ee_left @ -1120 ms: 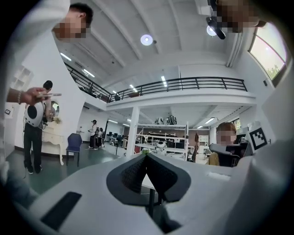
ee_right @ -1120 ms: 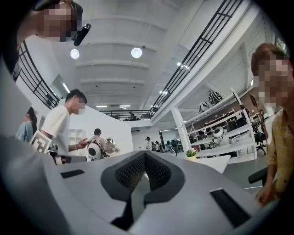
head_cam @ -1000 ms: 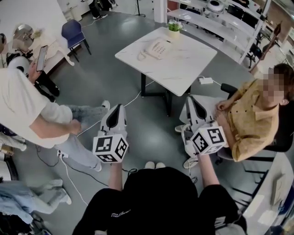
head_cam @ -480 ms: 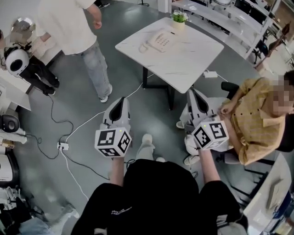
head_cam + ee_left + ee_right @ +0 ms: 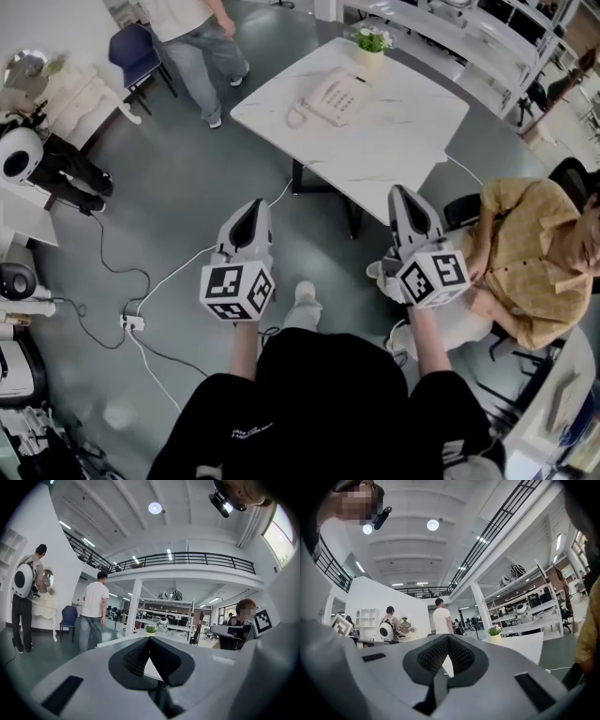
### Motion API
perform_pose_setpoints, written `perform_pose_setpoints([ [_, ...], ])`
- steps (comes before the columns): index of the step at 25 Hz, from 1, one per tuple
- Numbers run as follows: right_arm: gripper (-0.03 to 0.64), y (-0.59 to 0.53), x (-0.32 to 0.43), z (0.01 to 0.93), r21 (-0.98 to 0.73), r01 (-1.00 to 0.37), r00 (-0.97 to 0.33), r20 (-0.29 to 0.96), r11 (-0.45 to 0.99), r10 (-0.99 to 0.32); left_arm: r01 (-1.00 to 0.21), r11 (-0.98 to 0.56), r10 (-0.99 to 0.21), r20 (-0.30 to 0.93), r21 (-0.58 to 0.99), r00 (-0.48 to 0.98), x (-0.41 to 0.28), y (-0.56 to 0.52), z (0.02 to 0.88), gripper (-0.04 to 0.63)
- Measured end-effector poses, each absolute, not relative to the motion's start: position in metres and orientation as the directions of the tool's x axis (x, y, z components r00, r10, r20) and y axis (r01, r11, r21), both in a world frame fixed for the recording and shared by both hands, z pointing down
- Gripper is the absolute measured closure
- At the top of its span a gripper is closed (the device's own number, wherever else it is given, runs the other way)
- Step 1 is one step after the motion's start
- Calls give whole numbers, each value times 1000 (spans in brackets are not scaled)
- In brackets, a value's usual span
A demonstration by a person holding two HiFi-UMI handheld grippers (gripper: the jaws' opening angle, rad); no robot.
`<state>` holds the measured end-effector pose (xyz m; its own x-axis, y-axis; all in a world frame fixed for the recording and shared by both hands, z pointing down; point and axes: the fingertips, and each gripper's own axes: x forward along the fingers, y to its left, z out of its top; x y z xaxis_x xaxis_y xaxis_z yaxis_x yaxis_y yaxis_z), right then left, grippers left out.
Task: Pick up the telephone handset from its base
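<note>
- Left gripper view: the left claw (image 5: 149, 639) is seen pinched fully shut, pads meeting at the tip, nothing caught between them.
- Right gripper view: same deal, the right claw (image 5: 447, 637) is closed up and empty.
- Closed jaws make sense here, since nothing is within reach to be gripped yet.
- From the head view, both claws are carried side by side, roughly level, noses aimed at the worktop (image 5: 394, 141). They're held out over the floor, short of its near edge, so it reads as an approach posture.
- The telephone handset (image 5: 324, 96) is found sitting on its base (image 5: 349, 98), towards the far left part of the worktop and well apart from both claws. Its cord (image 5: 295, 116) is looped off the near end.
- A potted plant (image 5: 372, 41) is parked just behind the phone.
- A seated person in a yellow shirt (image 5: 530, 253) is close to the right claw, so the left side probably gives the freer way in.
- Jaws would need to be opened before the handset can be taken.
</note>
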<state>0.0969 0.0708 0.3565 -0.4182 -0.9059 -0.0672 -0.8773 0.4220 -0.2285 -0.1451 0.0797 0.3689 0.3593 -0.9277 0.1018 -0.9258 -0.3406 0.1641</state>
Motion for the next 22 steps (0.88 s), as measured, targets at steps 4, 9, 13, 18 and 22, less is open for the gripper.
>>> perform_pose_setpoints([
  [4,626,28,82,361,-242,-884,-398,-57,400,-916,-913,-372,-913,113,170,393,-155,30,374,597],
  [9,626,-18,67,364,-256,-898,-356,-51,357,-933,-893,-416,-891,119,174,438,-166,-24,377,597],
  [13,626,-44,62,367,-262,-912,-316,-46,317,-947,-878,-445,-875,121,176,468,-172,-58,380,597],
  [18,626,-68,58,373,-261,-922,-288,-32,287,-957,-868,-464,-862,135,175,488,-178,-89,387,597],
  [22,626,-84,54,379,-253,-927,-285,-6,277,-958,-865,-465,-858,146,189,493,-182,-107,392,597],
])
